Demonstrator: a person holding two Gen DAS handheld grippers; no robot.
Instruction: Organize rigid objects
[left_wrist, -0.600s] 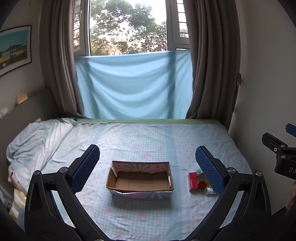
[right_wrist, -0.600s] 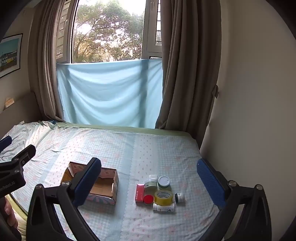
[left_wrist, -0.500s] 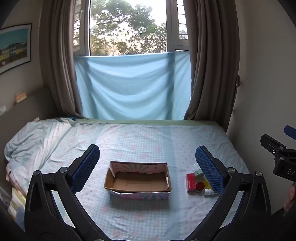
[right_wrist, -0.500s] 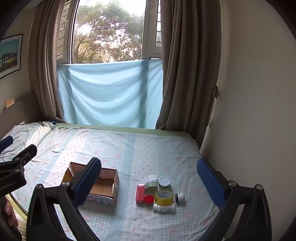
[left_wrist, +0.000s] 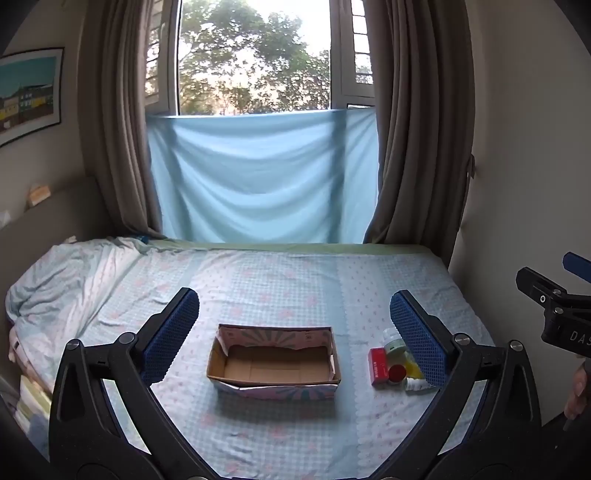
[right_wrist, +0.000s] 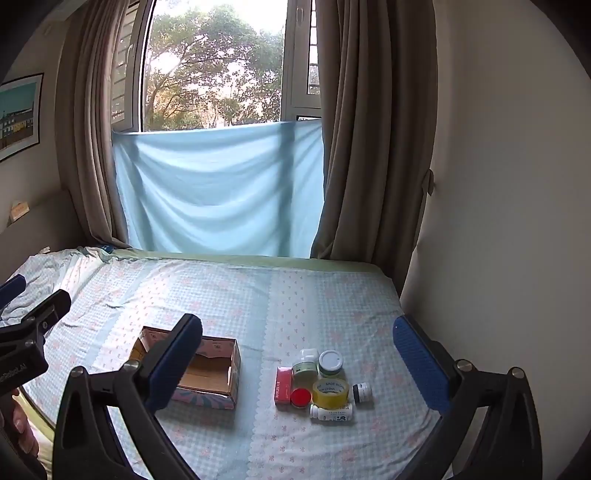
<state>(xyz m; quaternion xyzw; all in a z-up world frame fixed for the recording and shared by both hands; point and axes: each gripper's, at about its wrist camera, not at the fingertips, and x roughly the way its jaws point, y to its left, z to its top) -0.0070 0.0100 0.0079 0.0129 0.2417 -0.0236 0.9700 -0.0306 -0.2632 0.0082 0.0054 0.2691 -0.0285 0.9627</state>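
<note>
An empty open cardboard box (left_wrist: 275, 363) (right_wrist: 212, 373) sits on the bed. To its right is a cluster: a red box (right_wrist: 283, 385) (left_wrist: 377, 366), a red cap (right_wrist: 300, 397), a yellow tape roll (right_wrist: 330, 391), a white bottle lying down (right_wrist: 331, 411), a green-lidded jar (right_wrist: 330, 362), a small dark jar (right_wrist: 362, 392). My left gripper (left_wrist: 295, 332) is open and empty, above and short of the box. My right gripper (right_wrist: 299, 365) is open and empty, short of the cluster. Each gripper shows at the edge of the other's view.
The bed (left_wrist: 295, 280) has a checked light-blue sheet, rumpled at the left (left_wrist: 66, 273). A wall (right_wrist: 498, 221) runs along the bed's right side. Curtains and a blue cloth (left_wrist: 262, 177) hang at the window behind.
Both views have shifted slightly; the box and cluster sit a little lower and nearer. Both grippers stay open.
</note>
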